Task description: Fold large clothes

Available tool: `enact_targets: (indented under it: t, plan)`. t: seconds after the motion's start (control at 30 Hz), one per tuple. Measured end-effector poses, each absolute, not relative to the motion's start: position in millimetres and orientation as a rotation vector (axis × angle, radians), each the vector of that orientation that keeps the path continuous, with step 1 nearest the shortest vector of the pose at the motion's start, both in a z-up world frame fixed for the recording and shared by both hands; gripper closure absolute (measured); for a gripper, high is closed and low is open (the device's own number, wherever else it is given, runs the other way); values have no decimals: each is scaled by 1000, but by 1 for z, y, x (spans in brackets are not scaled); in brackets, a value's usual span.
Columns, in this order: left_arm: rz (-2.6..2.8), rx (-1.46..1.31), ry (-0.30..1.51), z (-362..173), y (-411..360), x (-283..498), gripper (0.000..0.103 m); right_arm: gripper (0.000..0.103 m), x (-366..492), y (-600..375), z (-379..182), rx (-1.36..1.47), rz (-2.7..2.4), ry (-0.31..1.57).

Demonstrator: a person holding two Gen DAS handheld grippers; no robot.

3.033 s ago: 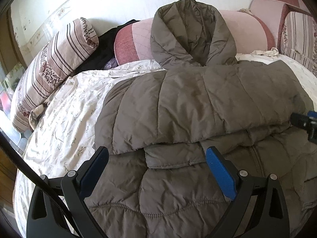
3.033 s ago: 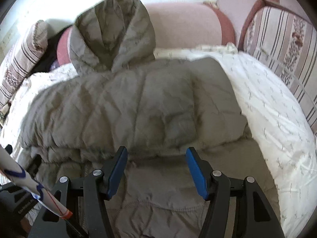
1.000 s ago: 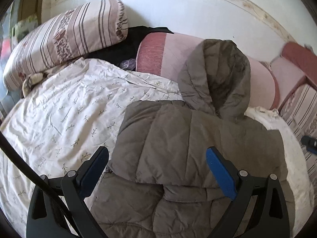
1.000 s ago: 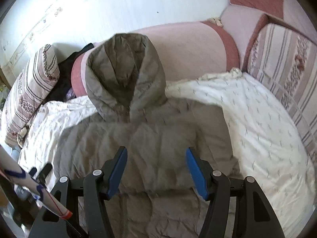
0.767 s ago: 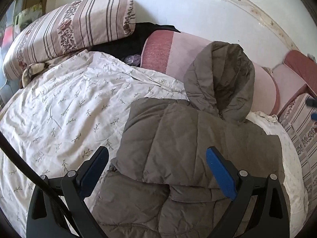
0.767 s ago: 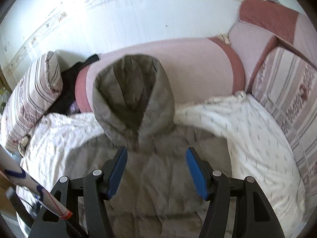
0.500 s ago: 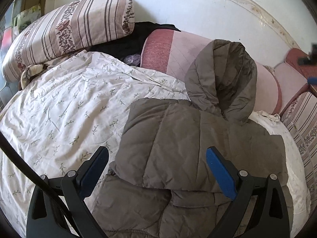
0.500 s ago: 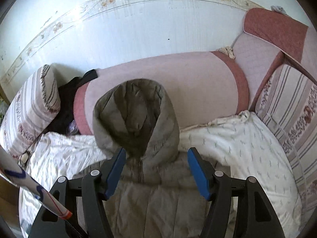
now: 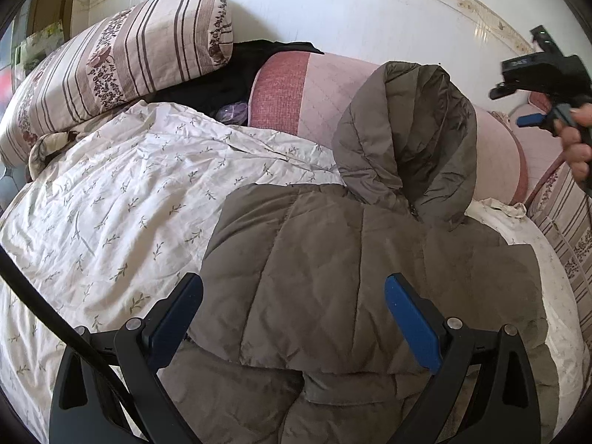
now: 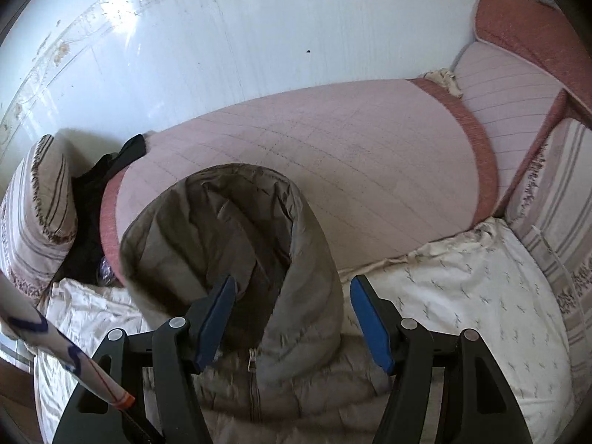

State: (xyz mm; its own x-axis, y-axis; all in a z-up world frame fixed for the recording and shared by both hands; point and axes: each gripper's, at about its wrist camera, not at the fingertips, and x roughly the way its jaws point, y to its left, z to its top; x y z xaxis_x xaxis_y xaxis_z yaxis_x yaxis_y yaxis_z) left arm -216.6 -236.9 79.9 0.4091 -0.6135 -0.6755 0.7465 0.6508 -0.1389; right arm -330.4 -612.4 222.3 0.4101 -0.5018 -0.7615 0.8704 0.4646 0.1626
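Because the jacket (image 9: 366, 277) lies folded on the bed (image 9: 111, 199) with its hood (image 10: 236, 244) propped up, I hold both the left gripper (image 9: 294, 318) and right gripper (image 10: 292, 320) open and empty, right poised over the hood.

Striped pillow (image 9: 111, 55), pink bolster (image 10: 314, 170), floral sheet (image 9: 111, 203)

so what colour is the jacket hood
Olive-grey quilted hood, clearest in the left wrist view.
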Motion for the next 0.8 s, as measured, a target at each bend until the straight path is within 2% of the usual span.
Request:
enact_targets:
  t: [0.33,0.4,0.43,0.8]
  plan:
    - [-842,205,788,66,-246,-205,5,35,-288,-671,193,555,-976,727]
    - [-842,199,803,63,-246,-203,5,68,-282,-677,184,534,-978,743]
    - [-840,197,807,62,-247,-202,5,92,-279,-680,178,527,-988,770]
    - [-841,190,794,66,-246,-203,5,96,-344,-595,206,450,-887,611]
